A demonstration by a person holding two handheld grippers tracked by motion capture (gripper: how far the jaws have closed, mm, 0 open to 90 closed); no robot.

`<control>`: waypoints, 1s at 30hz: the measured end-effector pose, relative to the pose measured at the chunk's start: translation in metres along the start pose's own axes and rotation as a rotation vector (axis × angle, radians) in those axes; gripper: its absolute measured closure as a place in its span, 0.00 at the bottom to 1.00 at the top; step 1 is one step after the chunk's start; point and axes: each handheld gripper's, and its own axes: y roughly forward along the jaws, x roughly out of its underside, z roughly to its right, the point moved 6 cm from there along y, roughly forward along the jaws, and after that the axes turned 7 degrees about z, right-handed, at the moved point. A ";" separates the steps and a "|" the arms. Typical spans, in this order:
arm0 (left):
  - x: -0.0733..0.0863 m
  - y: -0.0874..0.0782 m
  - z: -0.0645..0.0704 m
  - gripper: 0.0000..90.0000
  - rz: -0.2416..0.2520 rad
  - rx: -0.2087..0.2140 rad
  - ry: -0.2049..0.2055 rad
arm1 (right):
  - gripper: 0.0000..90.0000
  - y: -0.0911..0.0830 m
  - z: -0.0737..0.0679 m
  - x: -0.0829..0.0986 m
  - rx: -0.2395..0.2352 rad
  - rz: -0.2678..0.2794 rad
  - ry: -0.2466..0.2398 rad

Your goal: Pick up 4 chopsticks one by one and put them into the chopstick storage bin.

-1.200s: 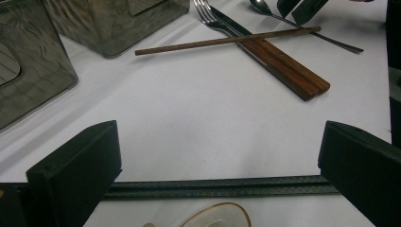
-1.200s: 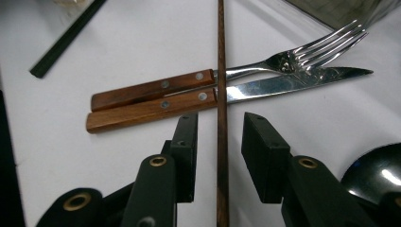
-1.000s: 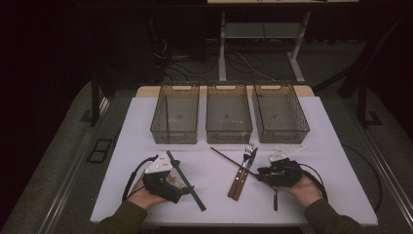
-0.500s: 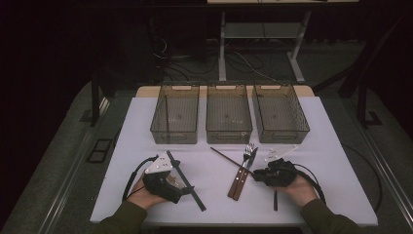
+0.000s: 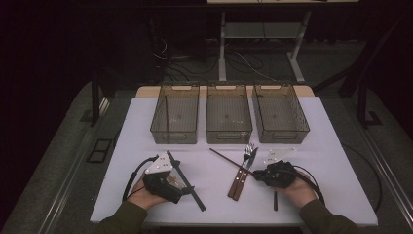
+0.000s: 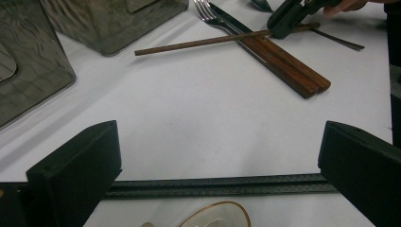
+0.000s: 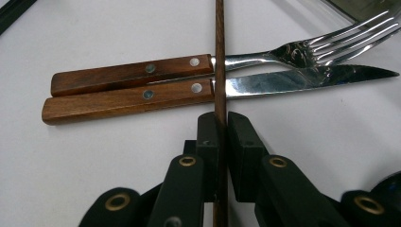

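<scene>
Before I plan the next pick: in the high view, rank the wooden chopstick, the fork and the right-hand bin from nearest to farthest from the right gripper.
1. Wooden chopstick: clamped in the right gripper, running off to its left.
2. Fork: on the table just left of the gripper, beside the knife.
3. Right-hand bin: at the table's far edge.

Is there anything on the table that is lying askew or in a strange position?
Yes. The brown chopstick lies crosswise over the fork and knife, which rest neatly side by side. The right gripper is shut on its end. Nothing looks spilled or damaged.
</scene>
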 end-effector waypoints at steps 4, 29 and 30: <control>0.000 0.000 0.000 0.00 0.000 0.000 -0.001 | 0.93 0.000 0.000 0.000 0.000 -0.001 -0.002; 0.000 -0.001 0.000 0.00 -0.001 0.001 0.001 | 0.93 -0.022 0.005 -0.012 -0.012 0.090 0.085; 0.000 -0.001 0.000 0.00 0.000 0.001 0.000 | 0.93 -0.023 0.005 -0.013 -0.009 0.095 0.086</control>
